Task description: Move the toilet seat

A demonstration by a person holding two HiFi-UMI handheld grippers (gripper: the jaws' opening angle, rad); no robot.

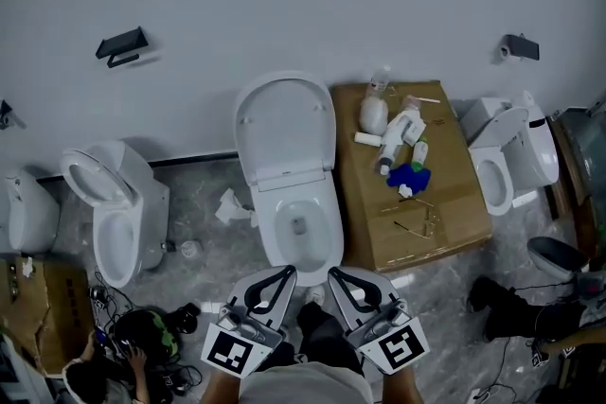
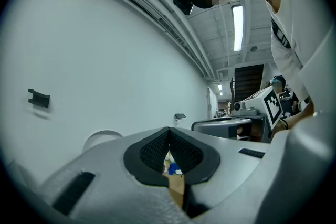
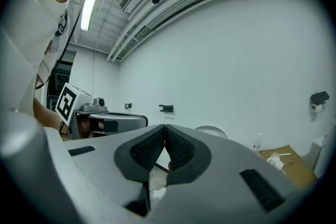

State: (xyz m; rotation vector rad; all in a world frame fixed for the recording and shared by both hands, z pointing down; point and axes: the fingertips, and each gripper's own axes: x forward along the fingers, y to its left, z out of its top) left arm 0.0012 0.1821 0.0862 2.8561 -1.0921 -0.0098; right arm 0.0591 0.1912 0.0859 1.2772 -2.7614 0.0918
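The landmark is the central toilet (image 1: 301, 227), which stands against the wall between two other toilets. The toilet seat (image 1: 284, 123) is raised: it stands up from the hinge at the rear of that toilet's bowl and leans back toward the wall, with its long axis running from the hinge away from the person. Both tools are on the near side of the toilet, just short of the bowl's front rim and clear of it. The left gripper (image 1: 287, 271) has its jaws fully together with nothing between them, and the right gripper (image 1: 333, 272) is likewise closed and empty. Both point roughly level toward the seat, which lies straight ahead beyond the open bowl. The two tips are about equally far from the seat. The left tip sits closer to the seat's centre line, so it appears better aligned for first contact. A cardboard box (image 1: 445, 213) lies against the toilet's right side.
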